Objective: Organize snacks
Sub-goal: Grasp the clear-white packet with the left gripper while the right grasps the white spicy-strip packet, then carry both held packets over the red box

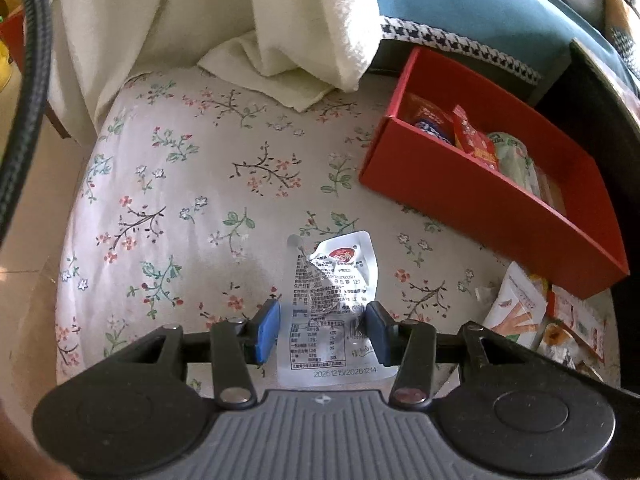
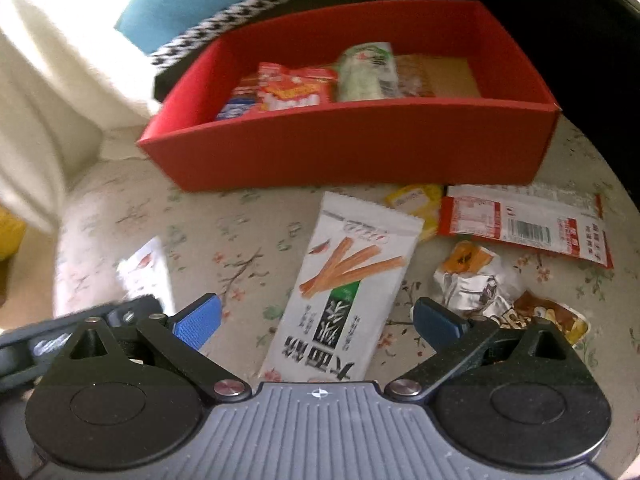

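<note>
The left tongs [image 1: 323, 330], apart, straddle a light, crinkly, slippery white sachet [image 1: 334, 304] mid-tabletop, best pinched across its flat sealed edge, while the right tongs [image 2: 316, 326], apart, hover over the stick-snack packet [image 2: 344, 292] before the red box [image 2: 344, 148].

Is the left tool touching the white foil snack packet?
Cannot tell. In the left wrist view, the left tool straddles the white foil snack packet; pad contact isn't plain.

place: home living room | cues: floral cushion [image 1: 200, 200], blue pillow [image 1: 460, 0], white throw [image 1: 312, 20]
</note>
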A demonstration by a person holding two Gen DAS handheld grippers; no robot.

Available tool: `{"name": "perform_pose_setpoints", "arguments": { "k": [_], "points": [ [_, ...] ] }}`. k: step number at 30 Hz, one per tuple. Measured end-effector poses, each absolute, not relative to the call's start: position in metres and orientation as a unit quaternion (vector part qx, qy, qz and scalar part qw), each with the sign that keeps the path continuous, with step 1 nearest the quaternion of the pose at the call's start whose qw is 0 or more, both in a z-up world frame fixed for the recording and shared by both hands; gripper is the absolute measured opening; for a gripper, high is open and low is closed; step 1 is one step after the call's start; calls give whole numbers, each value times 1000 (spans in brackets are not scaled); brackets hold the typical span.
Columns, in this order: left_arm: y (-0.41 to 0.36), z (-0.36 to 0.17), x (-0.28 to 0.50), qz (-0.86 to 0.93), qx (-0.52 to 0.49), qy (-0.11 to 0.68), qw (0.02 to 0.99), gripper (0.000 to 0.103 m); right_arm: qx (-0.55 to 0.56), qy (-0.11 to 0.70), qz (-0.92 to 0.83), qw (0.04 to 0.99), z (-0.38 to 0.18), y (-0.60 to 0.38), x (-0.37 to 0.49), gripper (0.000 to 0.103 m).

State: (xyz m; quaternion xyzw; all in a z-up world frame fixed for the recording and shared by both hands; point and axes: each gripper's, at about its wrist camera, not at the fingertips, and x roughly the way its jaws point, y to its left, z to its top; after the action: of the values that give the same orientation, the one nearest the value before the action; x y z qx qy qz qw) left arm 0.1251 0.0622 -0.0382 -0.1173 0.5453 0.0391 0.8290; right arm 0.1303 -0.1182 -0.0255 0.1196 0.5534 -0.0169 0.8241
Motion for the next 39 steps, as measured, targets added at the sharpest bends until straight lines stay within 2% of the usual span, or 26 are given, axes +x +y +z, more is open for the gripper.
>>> {"name": "perform_pose_setpoints", "arguments": {
  "k": [11, 15, 18, 21, 22, 23, 26, 29, 33, 39],
  "points": [
    [76, -44, 125, 29, -126, 554, 823, 39, 93, 563, -71, 818, -45, -97, 141, 103],
    [77, -42, 124, 21, -129, 554, 822, 39, 23, 567, -64, 821, -53, -76, 143, 103],
    [76, -42, 124, 17, -124, 554, 823, 37, 33, 569, -75, 819, -51, -79, 146, 103],
    [77, -43, 123, 18, -125, 556, 822, 34, 7, 562, -51, 825, -45, -72, 144, 89],
    [77, -43, 122, 18, -126, 557, 821, 33, 9, 562, -41, 826, -43, -72, 141, 78],
    [76, -43, 122, 18, -126, 557, 821, 32, 9, 562, -35, 827, -41, -73, 140, 72],
    [70, -45, 119, 20, -112, 556, 824, 30, 9, 562, -26, 827, -36, -78, 138, 61],
    [64, -48, 117, 18, -104, 560, 822, 25, 1, 562, -14, 827, -35, -82, 134, 59],
    [60, -40, 118, 19, -103, 551, 828, 23, 31, 552, 10, 833, -34, -91, 132, 57],
    [50, -35, 124, 13, -101, 548, 830, 10, 62, 529, 46, 845, -19, -108, 124, 57]
  ]
}}
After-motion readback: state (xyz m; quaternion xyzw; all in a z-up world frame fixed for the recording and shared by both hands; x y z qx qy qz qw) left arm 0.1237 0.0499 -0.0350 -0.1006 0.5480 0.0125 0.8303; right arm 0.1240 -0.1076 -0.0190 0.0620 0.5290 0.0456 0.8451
